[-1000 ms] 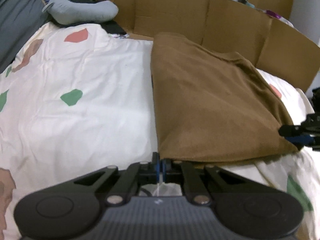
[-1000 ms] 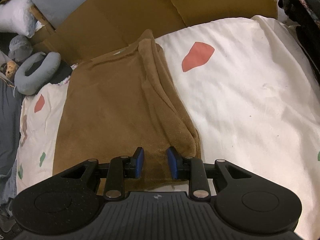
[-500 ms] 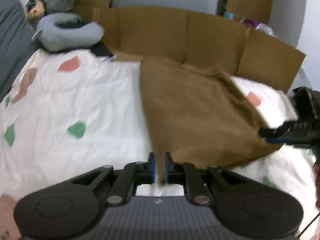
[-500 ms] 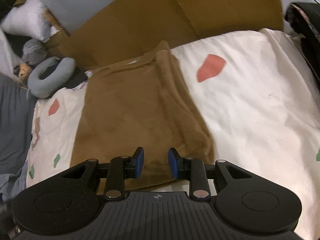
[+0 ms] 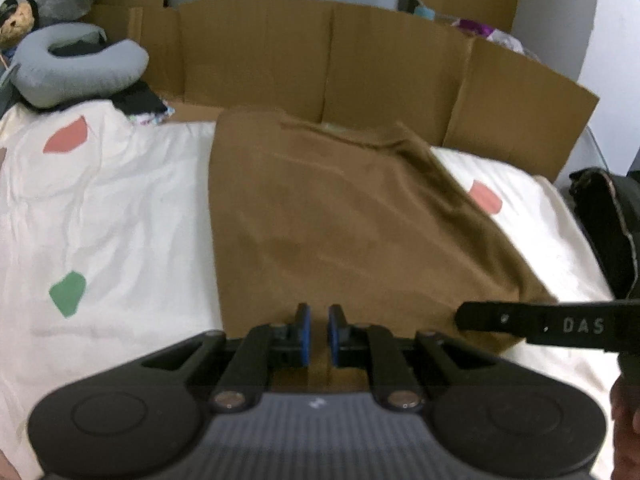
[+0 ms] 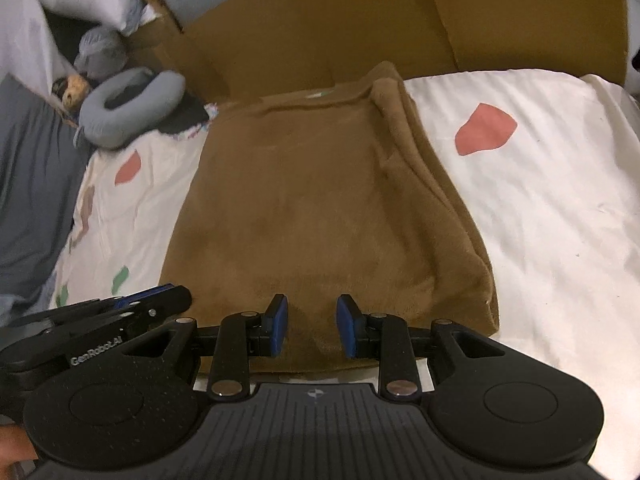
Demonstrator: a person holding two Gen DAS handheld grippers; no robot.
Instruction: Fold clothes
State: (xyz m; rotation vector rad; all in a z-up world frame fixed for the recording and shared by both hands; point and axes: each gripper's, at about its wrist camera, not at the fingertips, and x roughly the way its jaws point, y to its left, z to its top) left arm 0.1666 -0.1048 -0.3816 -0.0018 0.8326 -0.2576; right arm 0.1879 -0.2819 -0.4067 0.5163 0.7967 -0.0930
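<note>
I've just let go: a second ago my left tongs (image 5: 318, 334) pinched the near hem of the brown garment (image 6: 320, 208); now both they and the right tongs (image 6: 312, 330) hover spread and empty above that edge. It lies folded lengthwise on the bed sheet (image 6: 540, 208), right side doubled over. Cardboard (image 5: 360, 56) blocks the far end; open sheet flanks both sides.

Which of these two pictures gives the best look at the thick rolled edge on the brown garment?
The right wrist view. There the rolled edge runs sharp and unblocked down the brown garment, from the far end to the near corner. In the left wrist view the same edge is blurred and seen side-on.
</note>
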